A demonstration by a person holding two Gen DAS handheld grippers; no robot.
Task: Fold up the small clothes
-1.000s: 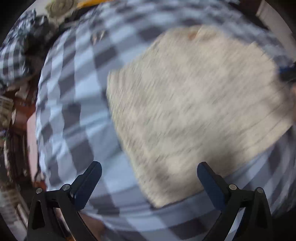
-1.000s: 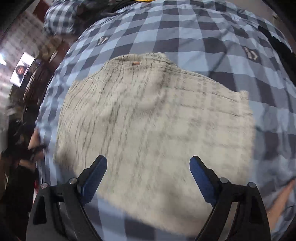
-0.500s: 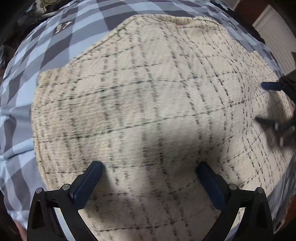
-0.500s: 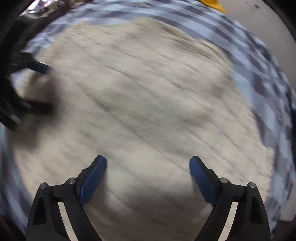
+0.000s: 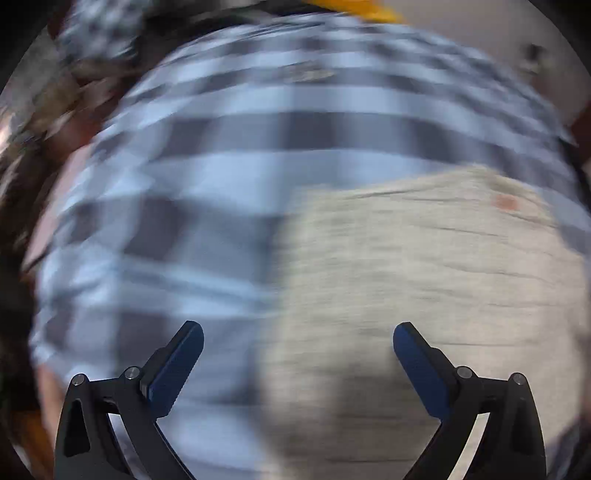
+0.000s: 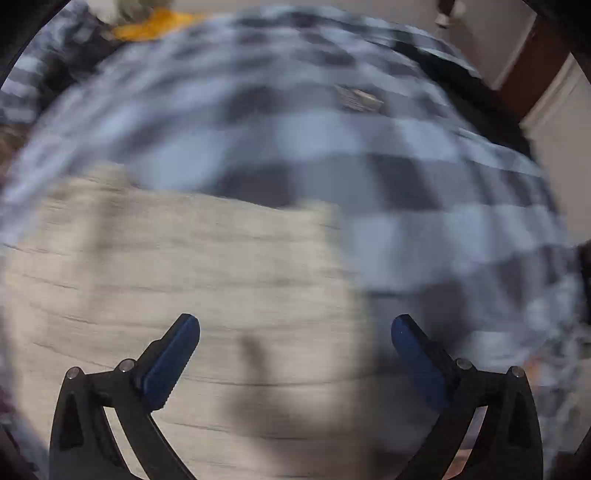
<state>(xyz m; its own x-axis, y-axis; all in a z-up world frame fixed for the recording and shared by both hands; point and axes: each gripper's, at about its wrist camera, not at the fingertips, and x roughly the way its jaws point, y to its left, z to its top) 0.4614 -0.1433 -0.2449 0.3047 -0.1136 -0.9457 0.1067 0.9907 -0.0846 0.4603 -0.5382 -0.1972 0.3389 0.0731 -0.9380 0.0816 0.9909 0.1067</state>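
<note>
A beige garment with thin dark check lines (image 5: pixel 424 280) lies flat on a blue and grey checked cover (image 5: pixel 207 184). Both views are motion-blurred. My left gripper (image 5: pixel 298 343) is open and empty, above the garment's left edge. In the right wrist view the garment (image 6: pixel 177 280) fills the lower left, and my right gripper (image 6: pixel 295 336) is open and empty, above its right edge. A small orange label (image 5: pixel 506 202) shows near the garment's far edge.
The checked cover (image 6: pixel 406 177) spreads around the garment on all sides. An orange item (image 6: pixel 155 24) lies at the cover's far edge. Dark clutter (image 5: pixel 33 122) sits off the left side. A pale wall and a brown door frame (image 6: pixel 532 77) stand at the far right.
Both grippers have swung outward from over the garment's middle: the left to its left edge, the right to its right edge. Both stayed open and empty.
</note>
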